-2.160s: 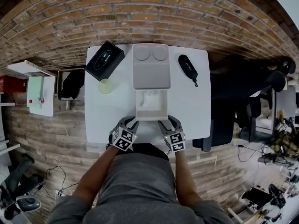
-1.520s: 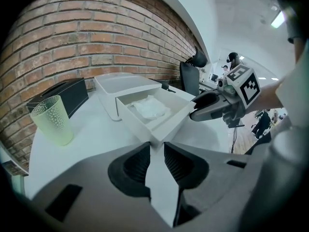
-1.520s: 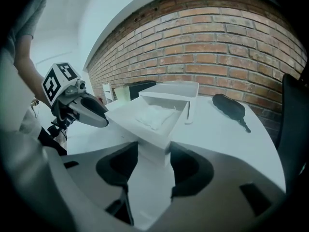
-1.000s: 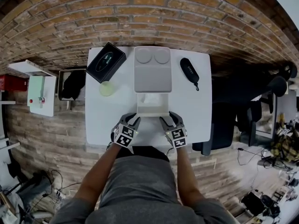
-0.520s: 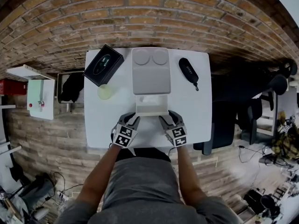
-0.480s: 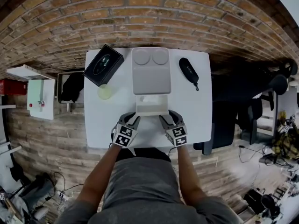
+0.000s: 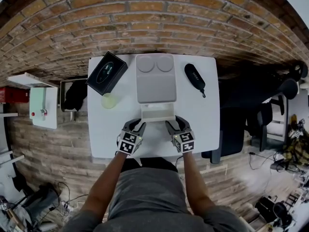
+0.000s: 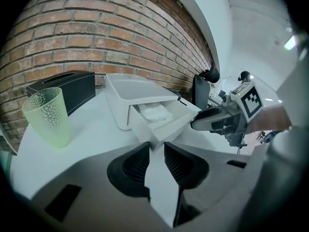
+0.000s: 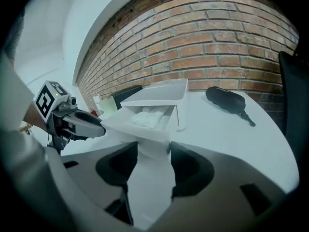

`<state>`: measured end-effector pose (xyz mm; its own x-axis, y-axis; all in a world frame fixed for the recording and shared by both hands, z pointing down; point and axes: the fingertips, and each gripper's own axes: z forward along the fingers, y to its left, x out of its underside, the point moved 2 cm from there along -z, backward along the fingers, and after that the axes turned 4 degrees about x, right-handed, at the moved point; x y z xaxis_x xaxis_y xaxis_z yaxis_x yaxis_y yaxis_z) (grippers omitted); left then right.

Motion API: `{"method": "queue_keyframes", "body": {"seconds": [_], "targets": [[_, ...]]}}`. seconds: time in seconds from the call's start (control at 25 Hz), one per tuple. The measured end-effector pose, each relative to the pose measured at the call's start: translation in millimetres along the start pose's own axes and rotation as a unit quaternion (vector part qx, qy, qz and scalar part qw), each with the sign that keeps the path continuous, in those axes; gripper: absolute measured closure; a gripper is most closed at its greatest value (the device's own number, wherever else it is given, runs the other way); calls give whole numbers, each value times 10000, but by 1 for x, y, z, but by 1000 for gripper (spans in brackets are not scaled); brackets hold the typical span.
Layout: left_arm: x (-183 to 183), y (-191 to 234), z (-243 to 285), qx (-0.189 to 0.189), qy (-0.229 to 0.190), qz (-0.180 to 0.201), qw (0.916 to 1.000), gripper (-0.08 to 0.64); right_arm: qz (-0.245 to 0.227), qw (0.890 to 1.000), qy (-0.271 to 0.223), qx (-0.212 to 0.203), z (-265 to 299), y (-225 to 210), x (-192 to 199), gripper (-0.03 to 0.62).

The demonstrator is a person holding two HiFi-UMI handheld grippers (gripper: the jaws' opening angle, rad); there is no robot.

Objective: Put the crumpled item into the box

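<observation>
— Since the crumpled white wad (image 8: 155, 113) already lies in the open drawer (image 8: 171, 125) of the box (image 8: 137, 87), loose on its floor and touched by neither tool, what is left to handle?

— The drawer itself, by my reading. Left gripper (image 8: 153, 148): jaws narrow, set on the drawer's near-left front corner, pads seemingly bearing on the wall. Right gripper (image 9: 153, 146): jaws somewhat wider, set likewise on the opposite front corner. Nothing else between either pair.

— How would the wad behave if it had to be taken up?

— Looks like tissue or soft paper: very light, compressible, no stiffness, not slippery. Pinch the bulk of it in the middle; a loose fold might just pull out or tear. It could spring up a little and catch the box's top edge on closing.

— And the drawer?

— Thin-walled, pale, probably light plastic or card. Likely rigid enough at the corners, more flexible mid-wall. The box stands free on the white table (image 7: 108, 129), so an uneven push from one side may skew or slide the whole thing. An even hold on both corners seems the safe way.
</observation>
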<state>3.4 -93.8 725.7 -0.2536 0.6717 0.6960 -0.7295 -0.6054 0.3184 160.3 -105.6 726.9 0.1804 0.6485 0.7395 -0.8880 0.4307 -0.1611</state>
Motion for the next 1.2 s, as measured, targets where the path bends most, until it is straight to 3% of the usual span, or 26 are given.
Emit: {"method": "queue_keyframes", "body": {"seconds": [0.44,0.64,1.2], "targets": [[-9,9,4,-236,-85,-91,9996,462,251,9996,-56,84,10,-5,-5,370],[-11,13,6,-280,-118,-296,9991,422,414,9991,-74,83,12,-10,-7,359],[-22,27,11,-501,-211,-461,9975,416,430,9990,-78,111,24,-13,-20,355]]}}
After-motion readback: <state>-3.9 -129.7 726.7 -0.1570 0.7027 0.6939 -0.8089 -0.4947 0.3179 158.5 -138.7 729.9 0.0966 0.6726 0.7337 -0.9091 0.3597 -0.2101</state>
